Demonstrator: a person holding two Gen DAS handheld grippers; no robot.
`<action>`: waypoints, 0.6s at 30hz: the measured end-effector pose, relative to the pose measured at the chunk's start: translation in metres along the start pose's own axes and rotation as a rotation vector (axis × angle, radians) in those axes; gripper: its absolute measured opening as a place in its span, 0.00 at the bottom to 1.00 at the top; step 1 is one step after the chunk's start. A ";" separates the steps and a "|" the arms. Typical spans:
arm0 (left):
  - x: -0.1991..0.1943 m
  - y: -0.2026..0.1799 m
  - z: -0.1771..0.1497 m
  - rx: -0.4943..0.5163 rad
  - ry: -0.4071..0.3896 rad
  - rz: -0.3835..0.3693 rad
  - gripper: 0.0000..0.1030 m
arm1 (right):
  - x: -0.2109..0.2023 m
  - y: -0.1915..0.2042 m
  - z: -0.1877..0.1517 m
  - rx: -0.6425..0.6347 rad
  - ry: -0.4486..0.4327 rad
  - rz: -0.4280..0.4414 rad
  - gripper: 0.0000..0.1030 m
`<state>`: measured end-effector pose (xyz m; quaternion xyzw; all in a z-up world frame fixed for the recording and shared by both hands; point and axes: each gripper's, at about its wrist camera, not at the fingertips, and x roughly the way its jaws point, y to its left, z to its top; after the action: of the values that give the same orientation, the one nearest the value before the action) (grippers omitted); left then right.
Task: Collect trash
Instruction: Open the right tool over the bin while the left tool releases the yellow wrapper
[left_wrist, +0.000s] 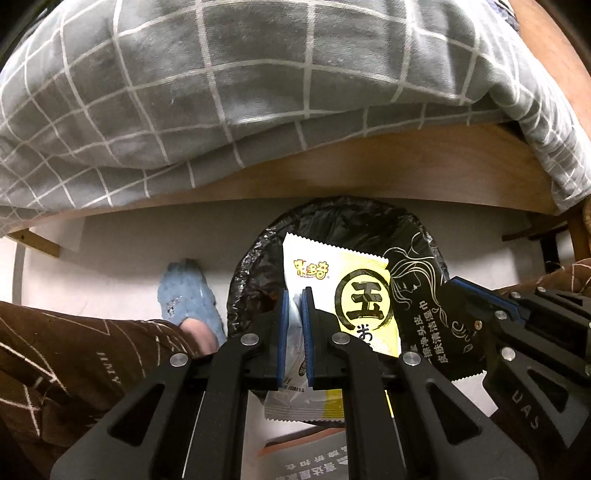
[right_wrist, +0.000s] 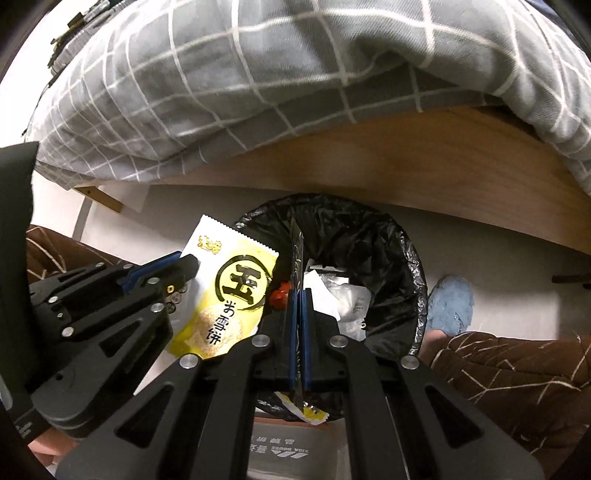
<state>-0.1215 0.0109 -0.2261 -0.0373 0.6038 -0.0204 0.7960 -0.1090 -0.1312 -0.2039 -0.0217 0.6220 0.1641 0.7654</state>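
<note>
a grey checked quilt (left_wrist: 155, 110) drapes over a wooden bed frame (left_wrist: 424, 166); a blue slipper (left_wrist: 188, 295) sits on the pale floor (left_wrist: 122, 251).

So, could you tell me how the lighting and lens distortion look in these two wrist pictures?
Left wrist view: dim, warm light; the fisheye bends the bed frame into an arc, and glare glints off the black bin bag. Right wrist view: same bowing; the checked blanket is slightly soft, while the yellow wrapper reads sharply.

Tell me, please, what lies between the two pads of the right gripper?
In the right wrist view, the right gripper is shut on the thin black wet-wipe packet, seen edge-on above the black-lined trash bin.
</note>
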 end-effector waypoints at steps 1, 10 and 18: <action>0.002 0.000 0.001 -0.003 0.002 -0.001 0.07 | 0.001 0.001 0.000 -0.002 0.001 -0.005 0.03; 0.002 -0.001 0.005 -0.013 0.002 -0.012 0.07 | -0.006 -0.008 0.000 0.030 -0.030 -0.048 0.51; 0.003 -0.012 0.005 -0.008 -0.002 -0.034 0.07 | -0.041 -0.036 0.002 0.113 -0.166 -0.088 0.87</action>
<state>-0.1155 -0.0010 -0.2265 -0.0510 0.6025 -0.0316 0.7959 -0.1040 -0.1740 -0.1698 0.0079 0.5632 0.0963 0.8206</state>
